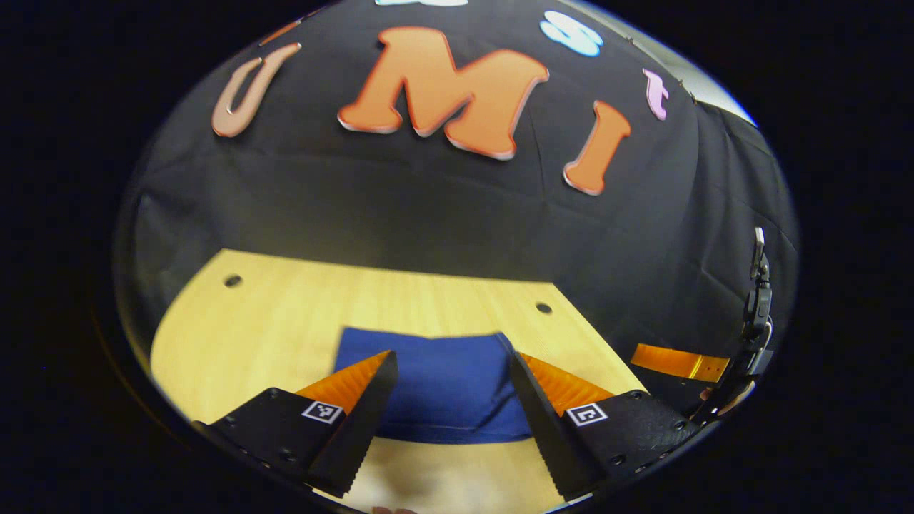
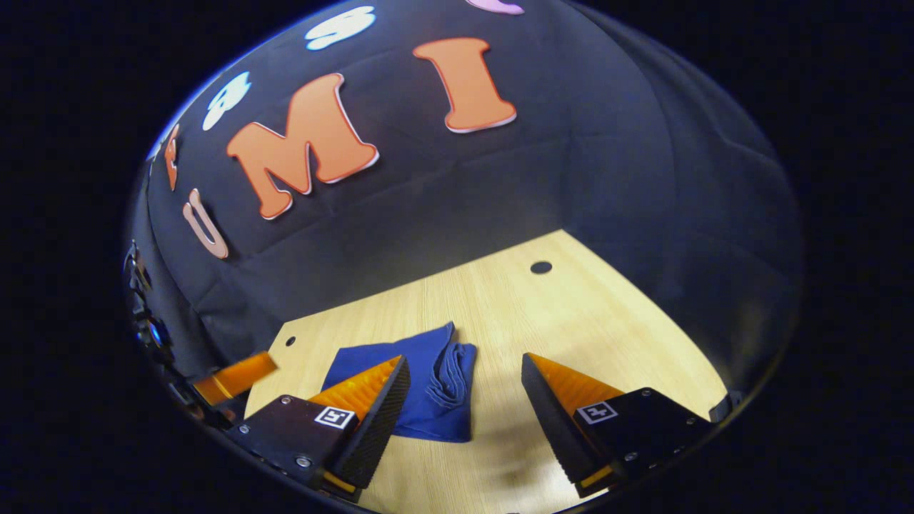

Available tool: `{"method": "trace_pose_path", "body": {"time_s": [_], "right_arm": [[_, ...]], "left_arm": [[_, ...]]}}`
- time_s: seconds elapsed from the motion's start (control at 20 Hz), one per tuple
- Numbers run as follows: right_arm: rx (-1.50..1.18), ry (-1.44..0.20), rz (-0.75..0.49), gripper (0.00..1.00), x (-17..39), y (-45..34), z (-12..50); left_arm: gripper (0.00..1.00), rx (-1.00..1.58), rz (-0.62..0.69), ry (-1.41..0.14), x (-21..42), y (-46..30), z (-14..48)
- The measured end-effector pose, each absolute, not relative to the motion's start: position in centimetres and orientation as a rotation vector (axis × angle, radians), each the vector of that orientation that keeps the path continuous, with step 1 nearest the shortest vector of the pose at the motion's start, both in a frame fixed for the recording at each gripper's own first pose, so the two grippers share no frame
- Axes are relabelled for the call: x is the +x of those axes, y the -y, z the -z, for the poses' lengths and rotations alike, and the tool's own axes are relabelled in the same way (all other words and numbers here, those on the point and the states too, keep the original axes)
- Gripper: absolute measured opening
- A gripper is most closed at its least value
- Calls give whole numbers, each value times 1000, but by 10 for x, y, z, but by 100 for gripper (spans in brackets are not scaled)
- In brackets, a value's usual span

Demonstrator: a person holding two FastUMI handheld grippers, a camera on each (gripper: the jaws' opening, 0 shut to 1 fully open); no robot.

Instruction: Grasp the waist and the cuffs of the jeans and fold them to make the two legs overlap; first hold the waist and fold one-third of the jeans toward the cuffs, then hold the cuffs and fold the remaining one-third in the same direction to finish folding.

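Folded blue denim jeans flat on pale wooden table, ahead between spread left gripper fingers; right gripper spread, empty, jeans ahead-left.

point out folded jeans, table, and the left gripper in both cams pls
folded jeans (image 1: pixel 443 385): left gripper view, flat top panel; layered edge (image 2: pixel 446 371): right gripper view.
table (image 2: pixel 571 314): right gripper view, bare wood by the hole.
left gripper (image 1: pixel 450 400): left gripper view, midway between its open jaws.

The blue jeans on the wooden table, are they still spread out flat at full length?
No, the blue jeans lie as a small folded bundle with stacked layers showing along one edge.
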State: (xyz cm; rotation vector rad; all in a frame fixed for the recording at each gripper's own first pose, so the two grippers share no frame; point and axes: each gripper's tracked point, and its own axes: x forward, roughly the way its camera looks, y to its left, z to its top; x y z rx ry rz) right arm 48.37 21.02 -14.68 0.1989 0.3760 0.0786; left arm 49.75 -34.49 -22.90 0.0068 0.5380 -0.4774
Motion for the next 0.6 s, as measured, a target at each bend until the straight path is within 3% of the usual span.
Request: {"method": "trace_pose_path", "body": {"time_s": [0.3, 0.6], "right_arm": [[80, -146, -44, 100, 503, -205, 111], [-7, -17, -98, 97, 509, -207, 84]], "left_arm": [[97, 72, 344, -251, 518, 226, 117], [97, 75, 202, -117, 494, 154, 63]]}}
